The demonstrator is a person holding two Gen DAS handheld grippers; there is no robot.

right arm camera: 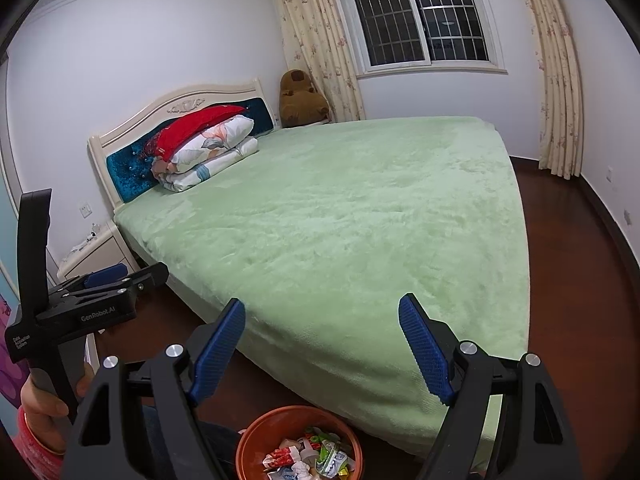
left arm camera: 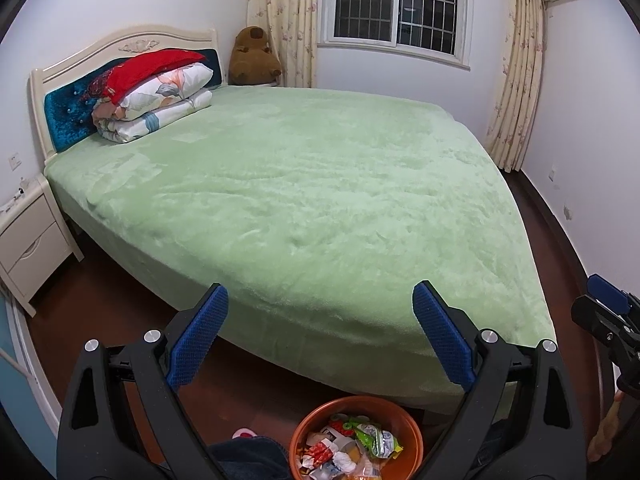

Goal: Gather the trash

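Note:
An orange bin (left arm camera: 304, 424) (right arm camera: 256, 432) stands on the floor at the foot of the bed, holding several crumpled wrappers (left arm camera: 352, 444) (right arm camera: 316, 456). My left gripper (left arm camera: 320, 300) is open and empty, held above the bin and facing the bed. It also shows from the side in the right wrist view (right arm camera: 120, 276). My right gripper (right arm camera: 322, 312) is open and empty, also above the bin. Its tip shows at the right edge of the left wrist view (left arm camera: 600, 300).
A bed with a green blanket (left arm camera: 320, 184) (right arm camera: 352, 216) fills the room. Folded quilts and a red pillow (left arm camera: 156, 88) lie by the headboard. A white nightstand (left arm camera: 28, 240) stands on the left. A brown plush toy (left arm camera: 254, 58) sits in the corner. The floor (right arm camera: 580, 280) is dark wood.

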